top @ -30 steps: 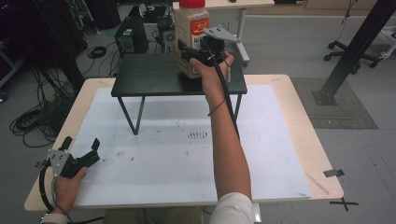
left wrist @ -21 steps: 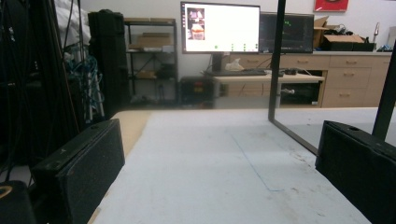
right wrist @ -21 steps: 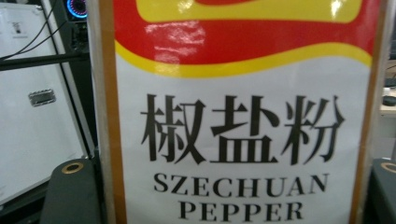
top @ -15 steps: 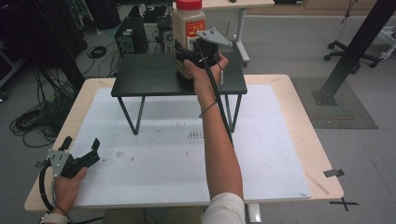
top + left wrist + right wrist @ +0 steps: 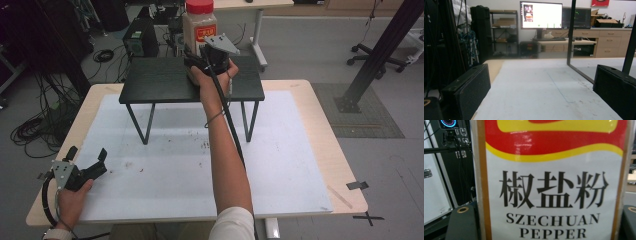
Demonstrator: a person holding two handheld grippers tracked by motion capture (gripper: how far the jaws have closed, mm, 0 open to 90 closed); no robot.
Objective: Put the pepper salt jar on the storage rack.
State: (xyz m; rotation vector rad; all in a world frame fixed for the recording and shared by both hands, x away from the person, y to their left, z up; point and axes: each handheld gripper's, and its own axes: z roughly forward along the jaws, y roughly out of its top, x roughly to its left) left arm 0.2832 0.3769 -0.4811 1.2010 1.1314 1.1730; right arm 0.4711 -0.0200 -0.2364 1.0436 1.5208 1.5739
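From above, my right gripper [image 5: 212, 56] reaches a red-lidded jar [image 5: 199, 25] on the black stand [image 5: 165, 82]; my left gripper [image 5: 85, 170] rests wide, empty, at the desk [image 5: 300, 145] edge. Along the left, fingers [image 5: 465, 88] splayed. Along the right, fingers flank the Szechuan pepper label [image 5: 554, 195]; I'd squeeze evenly, low, keeping it upright.

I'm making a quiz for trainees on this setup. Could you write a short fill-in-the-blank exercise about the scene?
1. The jar has a ____ lid.
2. The jar's label reads Szechuan ____ in English.
3. The jar stands on a small ____ stand set on the table.
4. The left hand-held gripper has its jaws ____ over the white mat.

Missing words: red; pepper; black; open
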